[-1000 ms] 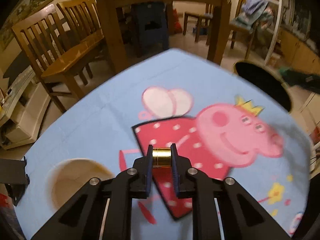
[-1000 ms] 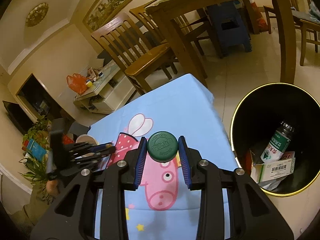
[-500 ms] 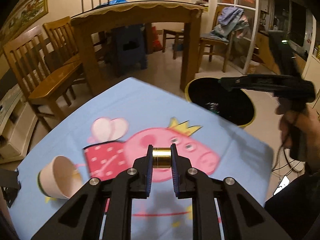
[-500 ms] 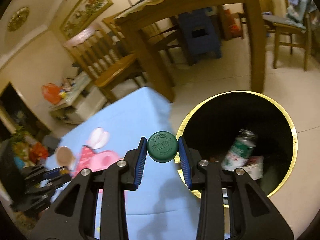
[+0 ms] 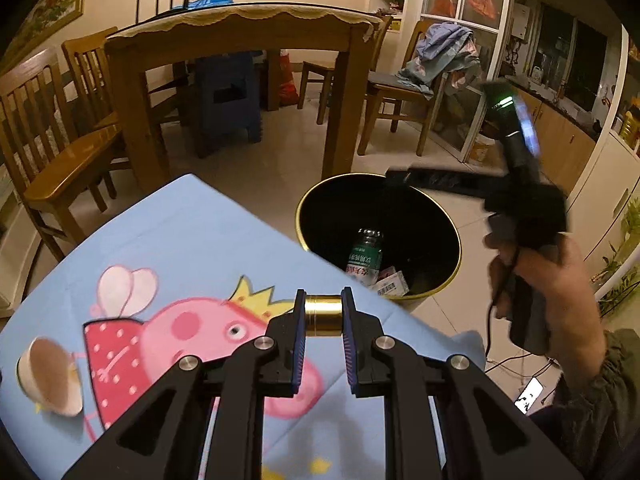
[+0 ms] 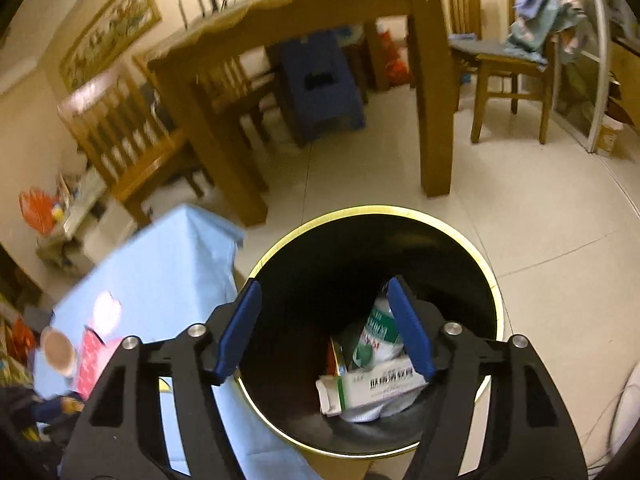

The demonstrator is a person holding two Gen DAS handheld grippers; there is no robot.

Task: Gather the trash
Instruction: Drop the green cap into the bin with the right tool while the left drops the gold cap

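Poised over the black bin point(image 6: 494, 280) with the right gripper point(image 6: 326, 324) spread wide and empty, nothing between its blue pads point(image 6: 240, 326), only the bin's dark mouth and the rubbish already inside: a green-labelled bottle point(image 6: 378, 338) leaning on a white carton point(image 6: 376, 390). Best done next, by the look of it, by drawing that open claw straight up and clear of the gold rim before swinging away, so as not to clip the edge or the other tool. Then the left gripper point(image 5: 323, 314) to be carried across from above the blue cartoon cloth point(image 5: 188, 240) to the bin point(image 5: 448, 216), which stands on the floor just beside the table's corner. Clamped narrowly on a small gold cylinder point(image 5: 323, 316), held crosswise between the pads near their tips, so a firm squeeze worth keeping until well over the middle of the opening; a smooth round piece like that liable to roll off the cloth or bounce from the rim if let go early. Release only once centred, and from low enough to drop cleanly among the bottle point(image 5: 366, 254) and carton. Remaining on the cloth, a paper cup point(image 5: 52, 378) lying on its side near the left edge, seemingly the next thing to fetch
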